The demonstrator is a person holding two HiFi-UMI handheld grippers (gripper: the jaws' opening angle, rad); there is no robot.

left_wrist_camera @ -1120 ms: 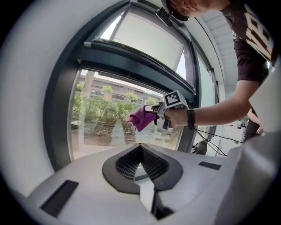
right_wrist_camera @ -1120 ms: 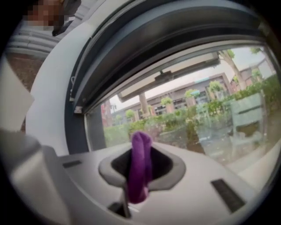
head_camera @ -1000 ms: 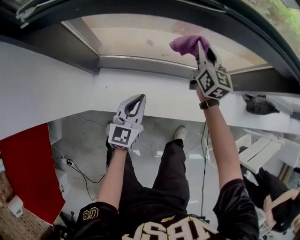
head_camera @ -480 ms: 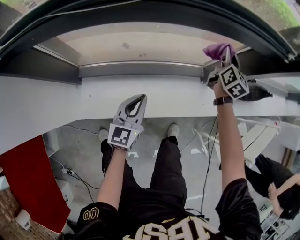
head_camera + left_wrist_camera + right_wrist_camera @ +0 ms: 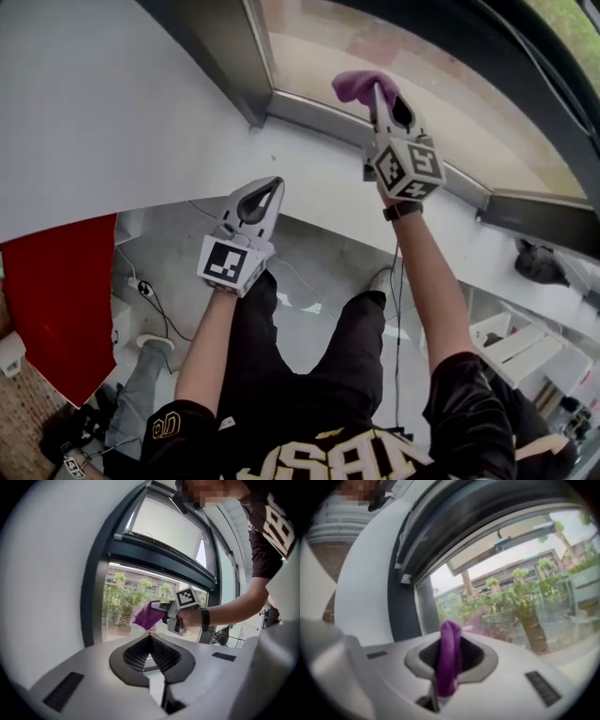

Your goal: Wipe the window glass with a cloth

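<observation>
A purple cloth (image 5: 356, 85) (image 5: 147, 614) (image 5: 450, 658) is clamped in my right gripper (image 5: 377, 92) (image 5: 159, 607) (image 5: 449, 641), which is shut on it. The cloth is pressed against the window glass (image 5: 431, 103) (image 5: 122, 606) (image 5: 520, 606) near the lower left corner of the pane. My left gripper (image 5: 265, 187) (image 5: 150, 637) is shut with nothing in it. It hangs lower and to the left, in front of the white wall below the sill, apart from the glass.
A dark window frame (image 5: 225, 47) (image 5: 91, 588) (image 5: 405, 611) borders the pane on the left, with a grey sill (image 5: 319, 112) below. A red panel (image 5: 56, 309) stands at the lower left. Cables (image 5: 291, 281) lie on the floor. Trees and buildings show outside.
My right gripper has carried the cloth leftwards along the bottom of the glass, close to the left frame. The left gripper has barely moved.
</observation>
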